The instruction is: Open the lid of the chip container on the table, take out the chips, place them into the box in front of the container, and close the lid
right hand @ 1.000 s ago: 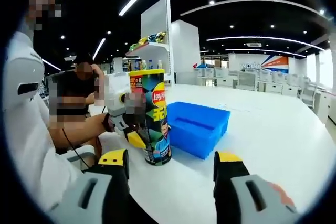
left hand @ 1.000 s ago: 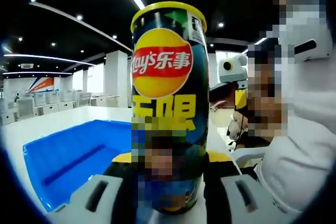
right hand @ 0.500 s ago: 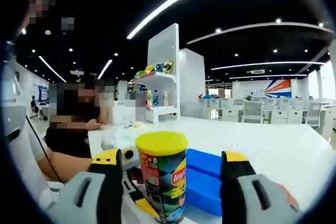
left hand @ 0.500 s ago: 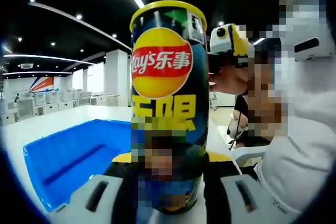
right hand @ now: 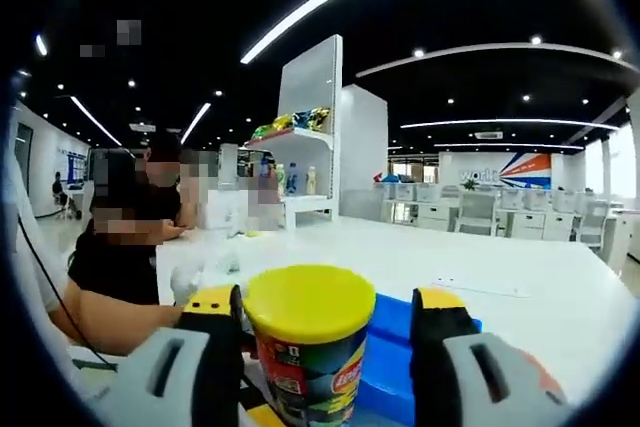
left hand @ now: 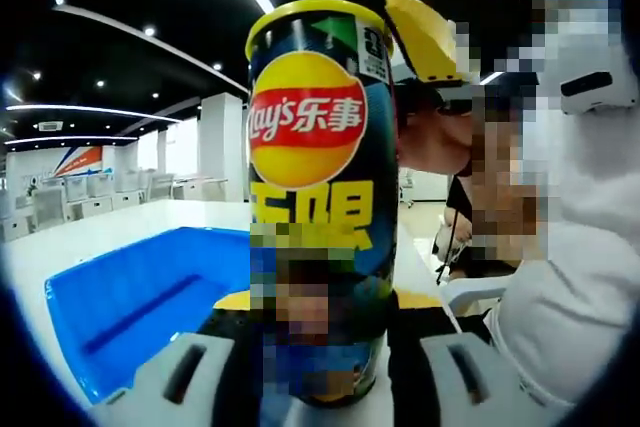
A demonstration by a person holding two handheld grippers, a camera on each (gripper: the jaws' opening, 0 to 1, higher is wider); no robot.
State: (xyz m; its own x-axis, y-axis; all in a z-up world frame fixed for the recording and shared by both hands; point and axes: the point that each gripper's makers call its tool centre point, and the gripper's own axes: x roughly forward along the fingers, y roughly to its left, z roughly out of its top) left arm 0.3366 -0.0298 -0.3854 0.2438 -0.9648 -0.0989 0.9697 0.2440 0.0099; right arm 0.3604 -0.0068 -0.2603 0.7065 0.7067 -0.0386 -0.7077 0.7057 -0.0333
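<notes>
Since a second ago we have brought our right gripper (right hand: 326,347) up from well off the table to the top of the tall dark cardboard chip container (left hand: 318,207), whose round yellow plastic lid (right hand: 310,302) now sits between its spread yellow-tipped jaws; whether they touch it we cannot tell. In the left gripper view that gripper's yellow tip shows beside the container's top. Our left gripper (left hand: 320,347) stays clamped on the container's lower part. It stands upright on the white table (right hand: 520,322), just beside the blue plastic box (left hand: 140,297).
</notes>
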